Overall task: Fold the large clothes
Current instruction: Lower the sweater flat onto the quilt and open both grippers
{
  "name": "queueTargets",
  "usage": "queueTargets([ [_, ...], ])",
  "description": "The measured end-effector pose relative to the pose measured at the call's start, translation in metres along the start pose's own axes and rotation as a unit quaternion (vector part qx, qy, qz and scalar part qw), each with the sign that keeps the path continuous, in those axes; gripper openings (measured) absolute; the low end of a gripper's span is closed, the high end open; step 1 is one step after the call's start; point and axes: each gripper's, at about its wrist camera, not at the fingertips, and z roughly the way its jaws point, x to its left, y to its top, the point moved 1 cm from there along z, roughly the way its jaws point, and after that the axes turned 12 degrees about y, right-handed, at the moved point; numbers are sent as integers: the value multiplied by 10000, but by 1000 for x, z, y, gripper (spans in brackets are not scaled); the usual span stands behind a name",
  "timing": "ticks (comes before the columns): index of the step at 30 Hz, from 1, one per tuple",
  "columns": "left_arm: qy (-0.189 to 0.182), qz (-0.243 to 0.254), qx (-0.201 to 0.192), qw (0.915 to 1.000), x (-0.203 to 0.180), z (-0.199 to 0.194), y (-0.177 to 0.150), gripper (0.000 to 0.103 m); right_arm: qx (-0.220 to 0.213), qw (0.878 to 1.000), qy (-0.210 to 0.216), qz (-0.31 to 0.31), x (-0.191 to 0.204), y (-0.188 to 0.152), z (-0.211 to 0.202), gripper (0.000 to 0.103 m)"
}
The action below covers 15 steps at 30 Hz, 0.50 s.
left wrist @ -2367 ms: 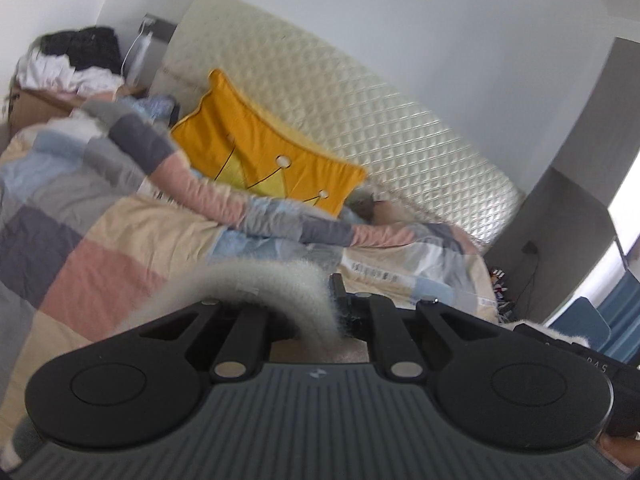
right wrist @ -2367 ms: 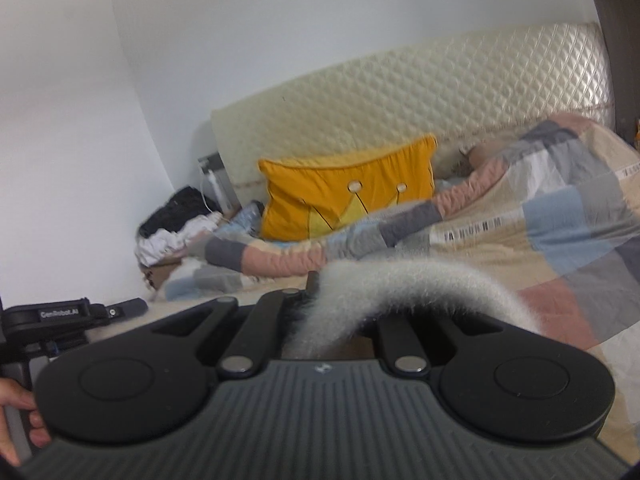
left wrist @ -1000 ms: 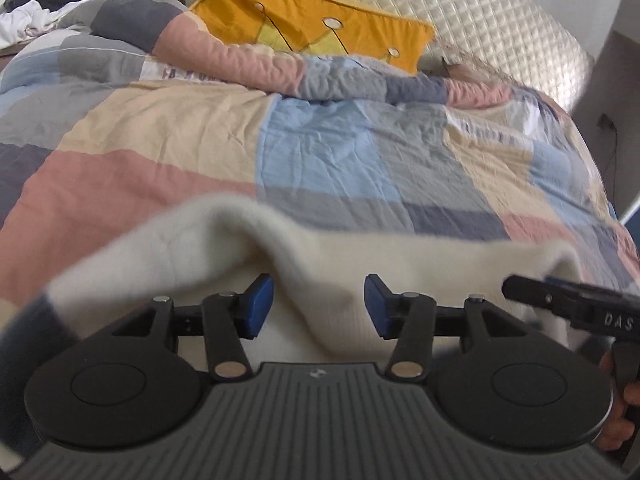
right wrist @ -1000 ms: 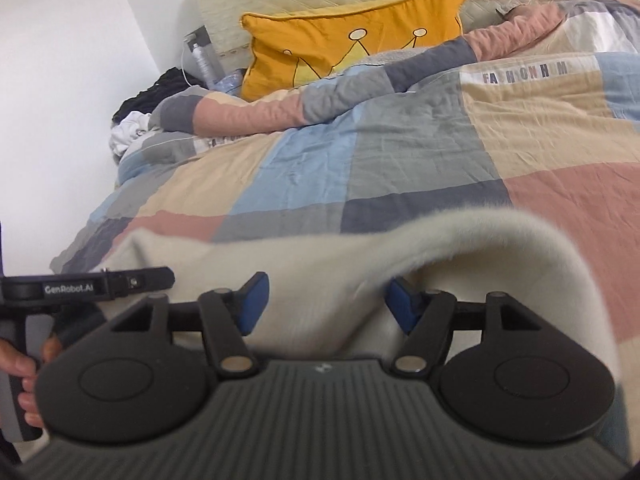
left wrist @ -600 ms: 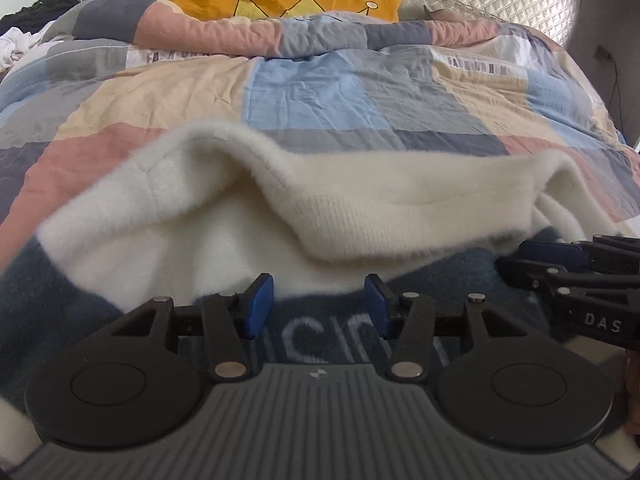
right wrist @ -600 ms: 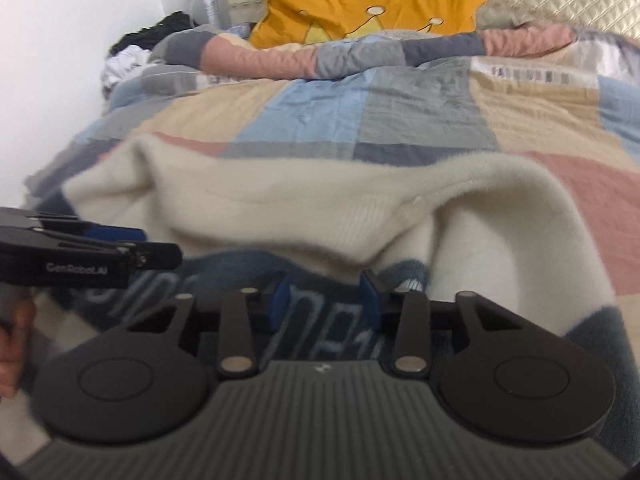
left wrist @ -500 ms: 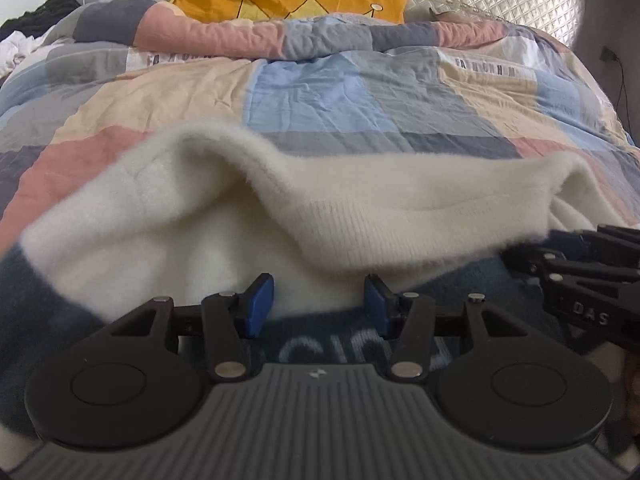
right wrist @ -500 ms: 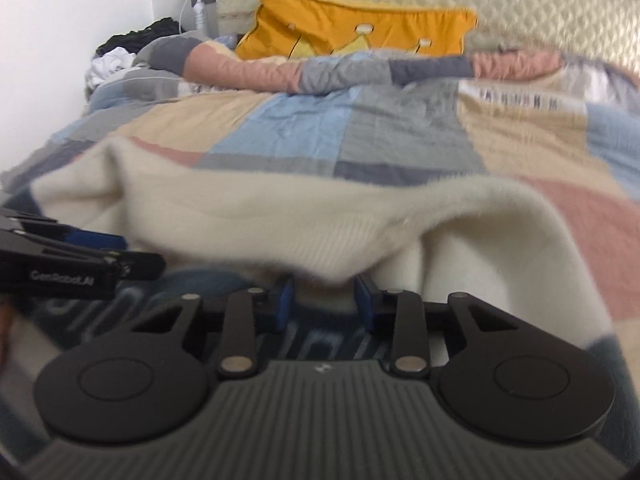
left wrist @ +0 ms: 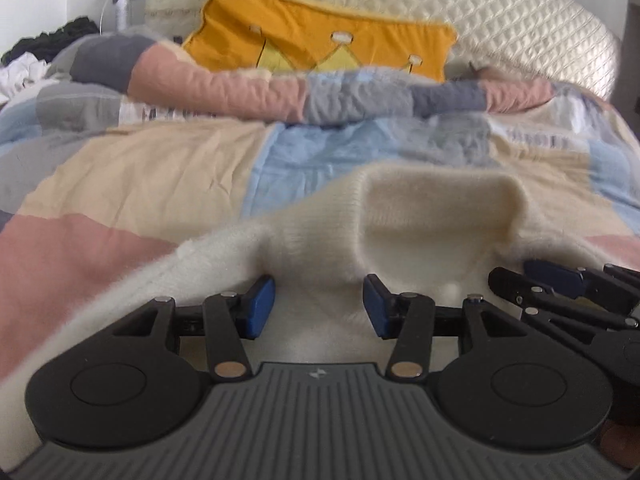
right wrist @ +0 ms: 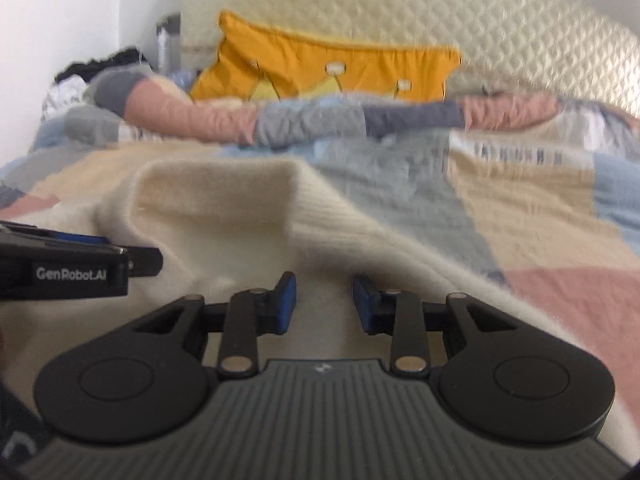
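One cream sweater (left wrist: 420, 216), one patchwork quilt (left wrist: 160, 184) over the bed, one orange cushion (left wrist: 320, 40) with a crown print, one quilted headboard (left wrist: 520, 32), two tools

Sweater lies on the quilt at the near end of the bed, its folded-over ribbed edge at 12 o'clock from the left tool (left wrist: 319, 306) and at about 11 o'clock from the right tool (right wrist: 324, 302). Cushion leans on the headboard further off at 12 o'clock in both views. A heap of dark and white clothes (left wrist: 36, 52) sits at 10 o'clock in the left view

Left tool: blue pads (left wrist: 260, 306) stand about half apart, cream knit fills the gap between them, no pad seen pressing on it; nothing gripped

Right tool: pads (right wrist: 286, 302) narrower, a clear gap left, sweater fabric beneath and between, no pinch visible. In the left view it shows at 3 o'clock, low over the sweater; in the right view the left tool shows at 9 o'clock, just beside

Both views blurred
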Motion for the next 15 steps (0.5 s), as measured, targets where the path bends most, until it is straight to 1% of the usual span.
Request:
queueTargets([
  [1, 15, -17, 30, 10000, -1, 4, -2, 55, 169, 9998, 25, 83, -2, -1, 8, 34],
  [4, 49, 62, -21, 10000, -2, 6, -3, 55, 211, 9997, 28, 107, -2, -1, 10, 34],
  [8, 16, 76, 22, 10000, 2, 2, -3, 55, 71, 9997, 133, 203, -6, -1, -3, 35],
  [11, -64, 55, 19, 10000, 5, -16, -3, 55, -23, 9987, 133, 495, -4, -5, -27, 35],
  [15, -139, -30, -18, 9999, 7, -58, -17, 55, -124, 9989, 196, 417, 12, -14, -70, 35],
])
